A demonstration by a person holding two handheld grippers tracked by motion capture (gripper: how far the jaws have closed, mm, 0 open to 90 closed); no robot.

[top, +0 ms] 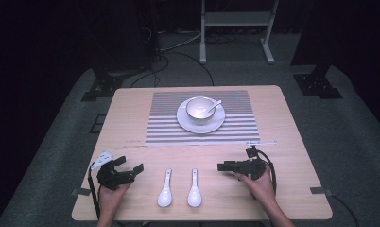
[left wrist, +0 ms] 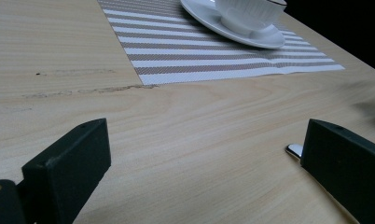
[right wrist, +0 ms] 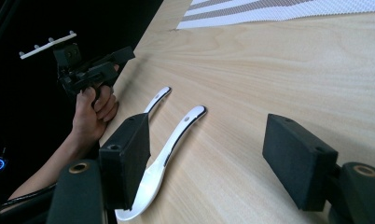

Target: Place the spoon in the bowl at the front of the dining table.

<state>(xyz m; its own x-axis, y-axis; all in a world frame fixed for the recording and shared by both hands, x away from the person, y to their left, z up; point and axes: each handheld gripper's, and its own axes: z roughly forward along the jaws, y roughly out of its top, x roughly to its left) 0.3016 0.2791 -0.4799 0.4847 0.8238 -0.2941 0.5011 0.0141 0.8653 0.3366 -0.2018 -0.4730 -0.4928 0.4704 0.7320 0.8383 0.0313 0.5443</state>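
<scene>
Two white ceramic spoons are lying side by side on the bare wood near the front edge of the table, between the two hands: the left spoon [top: 165, 188] and the right spoon [top: 194, 188]. Each is lying with its long axis running from the person toward the far side, bowl end nearest the person and handle tip pointing away toward the striped placemat [top: 169, 127]. They are close together but apart, and roughly parallel.

The right gripper [top: 222, 167] is resting just to the right of the right spoon, jaws standing wide apart and grasping nothing, and aiming leftward, so across that spoon's axis. In the right gripper view the right spoon [right wrist: 169, 144] is lying beside and partly behind the view's left jaw, not between the pair.

The left gripper [top: 129, 167] is sitting to the left of the left spoon, likewise spread open and empty, aiming forward and rightward. In its own view a handle tip [left wrist: 294, 150] is peeking out beside the far jaw.

Judged by position, each gripper is near its adjacent spoon.

Beyond, a bowl [top: 200, 109] holding a third spoon [top: 214, 106] is standing on a saucer [top: 184, 121] on the placemat.
</scene>
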